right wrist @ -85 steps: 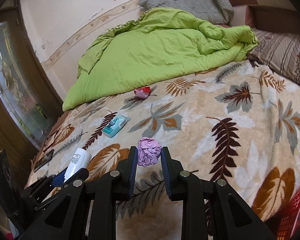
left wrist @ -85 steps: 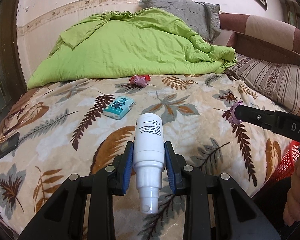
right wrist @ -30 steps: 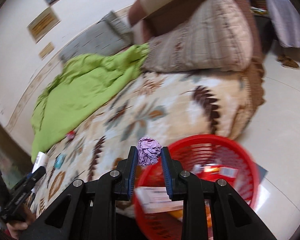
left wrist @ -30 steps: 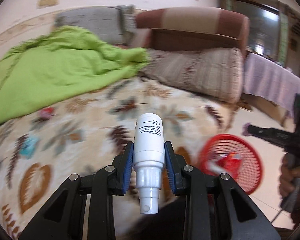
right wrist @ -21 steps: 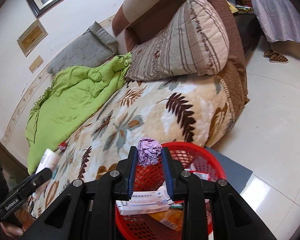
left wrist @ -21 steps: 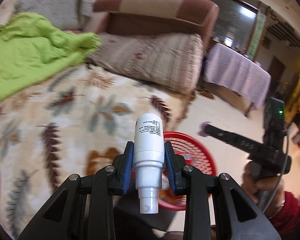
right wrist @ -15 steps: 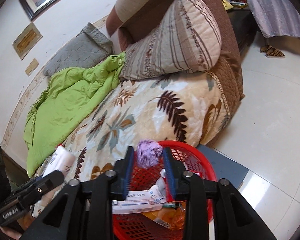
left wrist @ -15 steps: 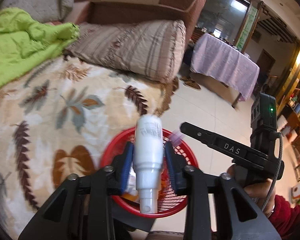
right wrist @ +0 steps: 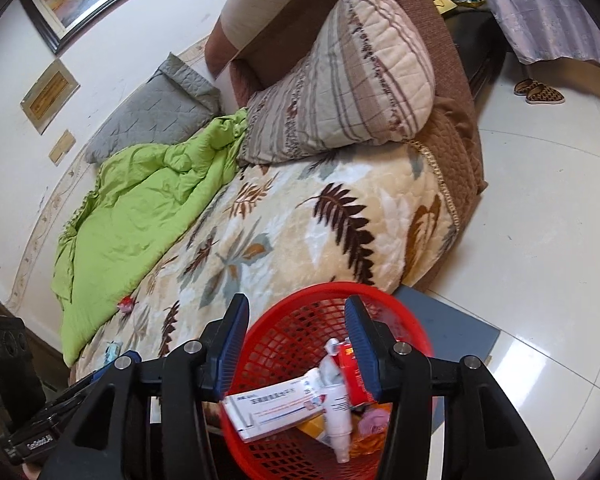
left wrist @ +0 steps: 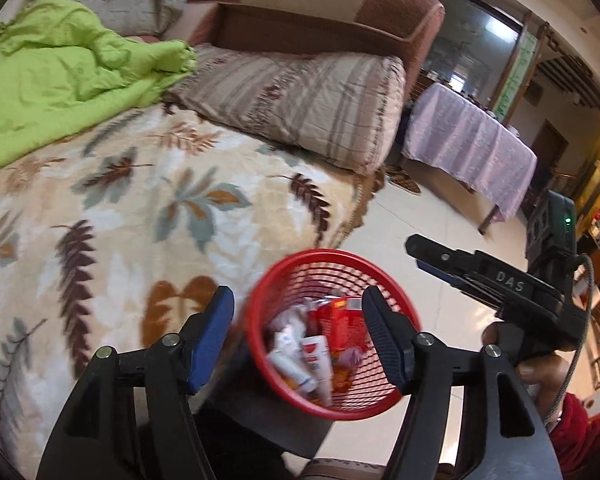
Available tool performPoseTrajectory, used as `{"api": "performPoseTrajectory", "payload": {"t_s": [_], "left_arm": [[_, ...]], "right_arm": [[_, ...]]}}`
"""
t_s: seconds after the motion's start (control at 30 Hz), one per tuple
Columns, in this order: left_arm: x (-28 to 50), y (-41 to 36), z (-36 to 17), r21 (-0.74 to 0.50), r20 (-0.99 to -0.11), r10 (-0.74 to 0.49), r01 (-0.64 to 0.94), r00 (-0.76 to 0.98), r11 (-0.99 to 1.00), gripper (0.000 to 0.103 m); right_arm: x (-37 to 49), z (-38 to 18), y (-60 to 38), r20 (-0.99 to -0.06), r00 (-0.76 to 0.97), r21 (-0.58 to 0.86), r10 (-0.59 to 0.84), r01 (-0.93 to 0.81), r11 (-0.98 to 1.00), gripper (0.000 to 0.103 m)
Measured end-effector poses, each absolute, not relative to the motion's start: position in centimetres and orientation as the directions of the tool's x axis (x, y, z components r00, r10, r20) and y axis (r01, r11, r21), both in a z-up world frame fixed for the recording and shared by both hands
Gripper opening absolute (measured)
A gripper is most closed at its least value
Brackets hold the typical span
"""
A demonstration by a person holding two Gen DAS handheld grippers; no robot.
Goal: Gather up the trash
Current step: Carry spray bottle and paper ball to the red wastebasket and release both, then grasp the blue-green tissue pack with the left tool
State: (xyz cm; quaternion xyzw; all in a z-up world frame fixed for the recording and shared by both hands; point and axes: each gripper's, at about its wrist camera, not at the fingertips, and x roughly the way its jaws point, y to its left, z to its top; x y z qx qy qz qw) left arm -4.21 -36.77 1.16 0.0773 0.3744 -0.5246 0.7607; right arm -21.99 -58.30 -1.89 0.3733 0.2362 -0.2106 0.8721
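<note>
Directly below both grippers, the red basket is seen on the floor, trash inside; left gripper and right gripper fingers are opening, nothing held between them.

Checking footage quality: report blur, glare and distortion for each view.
Left wrist: red basket and its trash smeared by motion, bed soft, bright lamp flare at the right edge, fisheye bending. Right wrist: sharper, floor tiles show window glare, strong fisheye curve, dark corners.
</note>
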Motion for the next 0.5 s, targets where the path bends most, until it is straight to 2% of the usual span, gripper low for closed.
{"api": "performPoseTrajectory", "payload": {"t_s": [0.27,0.5], "left_arm": [[-1.8,-32.3,1.0,-0.260,-0.650,-0.717,0.813,0.251,0.521,0.067],[1.6,-27.1,1.3,-0.267,-0.635,-0.695,0.749,0.336,0.606,0.067]], "right_arm": [[-18.6,-0.9,-54.7,-0.584,0.800,0.516,-0.134,0.494,0.700,0.062],[-13.7,0.7,-49.9,-0.578,0.815,0.476,-0.049,0.385,0.791,0.062]]}}
